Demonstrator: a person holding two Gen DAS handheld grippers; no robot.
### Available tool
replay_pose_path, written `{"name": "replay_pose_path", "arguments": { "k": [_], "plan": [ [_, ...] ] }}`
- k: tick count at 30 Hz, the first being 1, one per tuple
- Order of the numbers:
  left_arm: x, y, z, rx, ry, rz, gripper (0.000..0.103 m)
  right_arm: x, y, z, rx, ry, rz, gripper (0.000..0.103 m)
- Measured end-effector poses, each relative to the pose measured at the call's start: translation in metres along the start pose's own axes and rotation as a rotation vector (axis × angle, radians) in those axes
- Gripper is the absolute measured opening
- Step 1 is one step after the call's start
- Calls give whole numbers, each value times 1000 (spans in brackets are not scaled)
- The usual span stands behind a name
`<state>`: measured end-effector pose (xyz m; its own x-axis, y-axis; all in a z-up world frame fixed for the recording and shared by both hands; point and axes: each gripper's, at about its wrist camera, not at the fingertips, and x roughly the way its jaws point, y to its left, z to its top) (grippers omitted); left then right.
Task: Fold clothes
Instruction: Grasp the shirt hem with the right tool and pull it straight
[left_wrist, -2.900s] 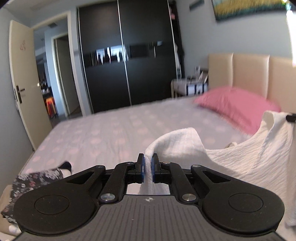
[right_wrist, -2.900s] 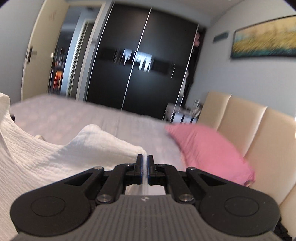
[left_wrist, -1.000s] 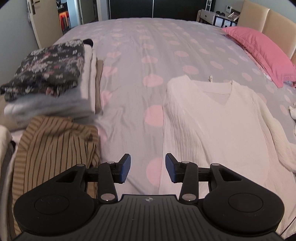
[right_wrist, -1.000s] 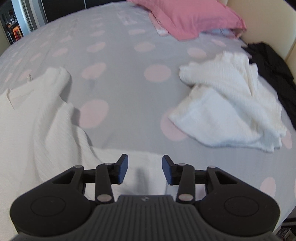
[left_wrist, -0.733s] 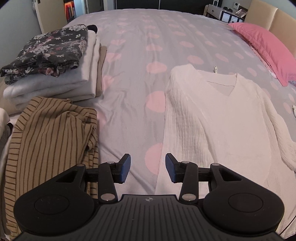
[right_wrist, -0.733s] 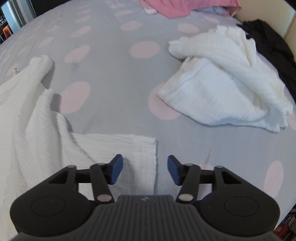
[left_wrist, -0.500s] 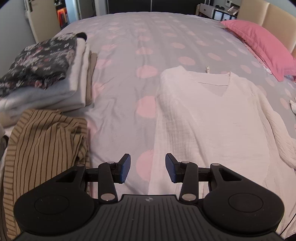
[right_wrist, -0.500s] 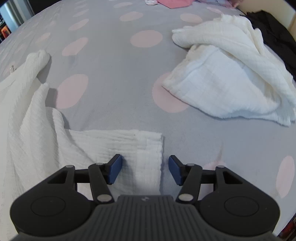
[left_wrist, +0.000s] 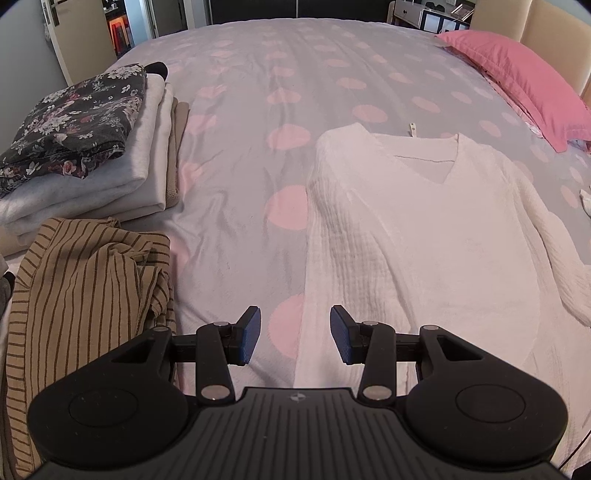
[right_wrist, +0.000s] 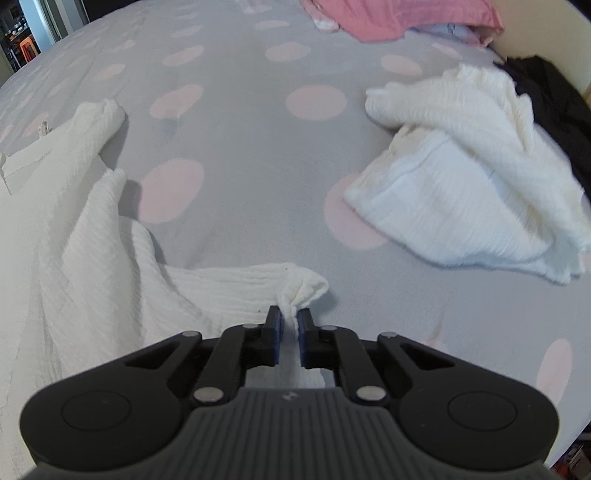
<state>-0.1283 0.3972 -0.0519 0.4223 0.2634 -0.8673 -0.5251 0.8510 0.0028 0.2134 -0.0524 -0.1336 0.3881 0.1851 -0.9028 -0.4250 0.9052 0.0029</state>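
A white crinkled V-neck top (left_wrist: 417, 229) lies flat on the polka-dot bedspread (left_wrist: 240, 122), neckline away from me. My left gripper (left_wrist: 294, 334) hovers open over the top's lower left edge, with nothing between its blue pads. In the right wrist view the top's sleeve (right_wrist: 207, 291) stretches across the bed toward my right gripper (right_wrist: 290, 325). That gripper's jaws are closing and its pads pinch the bunched sleeve cuff (right_wrist: 301, 288).
Folded clothes (left_wrist: 85, 147) with a dark floral piece on top are stacked at the left, a brown striped garment (left_wrist: 85, 295) in front of them. A pink pillow (left_wrist: 524, 85) lies far right. A crumpled white garment (right_wrist: 469, 177) and a black one (right_wrist: 557, 107) lie at the right.
The right gripper closed from wide open onto the sleeve cuff, which now bunches between its pads. The left gripper stayed open over the top's lower left edge.
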Motion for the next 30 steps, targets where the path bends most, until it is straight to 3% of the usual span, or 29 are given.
{"name": "replay_pose_path", "arguments": {
  "k": [5, 13, 23, 29, 30],
  "plan": [
    [1, -1, 1, 5, 3, -3, 39, -23, -9, 8, -1, -68, -46, 10],
    [3, -2, -3, 13, 18, -9, 40, -44, -54, 20, 127, -177, -150, 10],
    [24, -1, -8, 17, 81, 3, 40, -31, -107, 52, 221, -273, -291, 10],
    [38, 0, -14, 28, 136, -1, 40, -9, -106, 57, 192, -256, -300, 11],
    [40, 0, -16, 32, 145, -2, 40, -8, -106, 56, 192, -254, -289, 16]
  ]
}}
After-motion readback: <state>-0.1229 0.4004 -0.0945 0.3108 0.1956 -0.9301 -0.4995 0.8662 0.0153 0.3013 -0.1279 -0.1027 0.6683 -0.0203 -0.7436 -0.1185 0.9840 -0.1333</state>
